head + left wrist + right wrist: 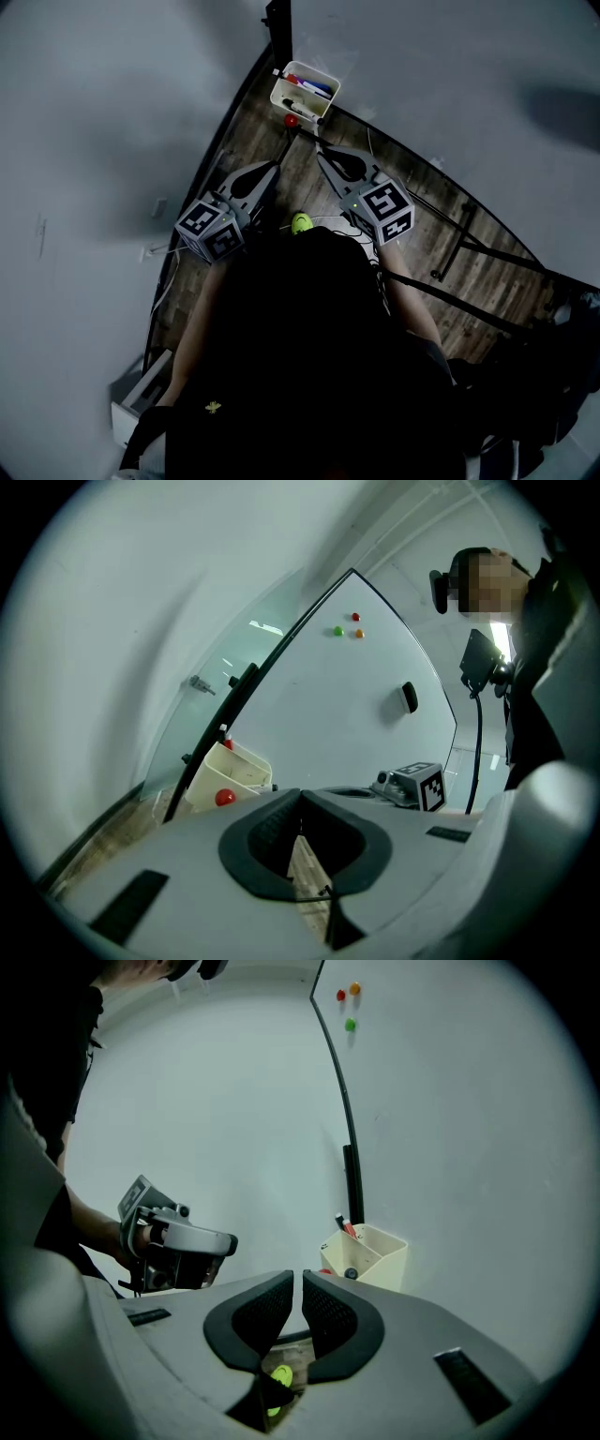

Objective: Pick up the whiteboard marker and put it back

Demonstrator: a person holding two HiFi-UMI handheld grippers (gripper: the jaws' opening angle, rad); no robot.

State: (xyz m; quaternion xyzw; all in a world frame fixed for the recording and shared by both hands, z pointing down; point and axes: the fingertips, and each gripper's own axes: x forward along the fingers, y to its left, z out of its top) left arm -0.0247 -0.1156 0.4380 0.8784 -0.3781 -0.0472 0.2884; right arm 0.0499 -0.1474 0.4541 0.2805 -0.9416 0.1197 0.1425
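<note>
The whiteboard markers [310, 86] stood inside the bin [278, 96], their slim plastic barrels leaning together, one red-capped end poking above the rim. No marker could be seen loose outside the bin, so the step in hand read one of two ways: either the marker was already back in place, or the pick had not started.

The bin was a small cream box of smooth hard plastic with slanted walls and an open top. A small red round piece [292, 120] sat just against its front.

The right gripper [297, 1282] pointed toward the bin from nearby. Its ribbed black pads stood a narrow slit apart, with nothing between them. The left gripper [300, 797] was further off on the bin's other side, its pads touching at the tips and empty.

If a pick was still due, the next move would call for wider jaws, a careful line-up along one barrel, and a grip that did not knock the neighbouring markers or tip the light bin.

A wooden floor [302, 183] of dark, grained planks stretched from the bin toward the person, with a glossy lime-green round object [301, 223] lying well short of the bin. Behind the bin rose a black frame [351, 1171] and the smooth pale whiteboard [450, 1129], with small magnets [350, 1025] high above.
</note>
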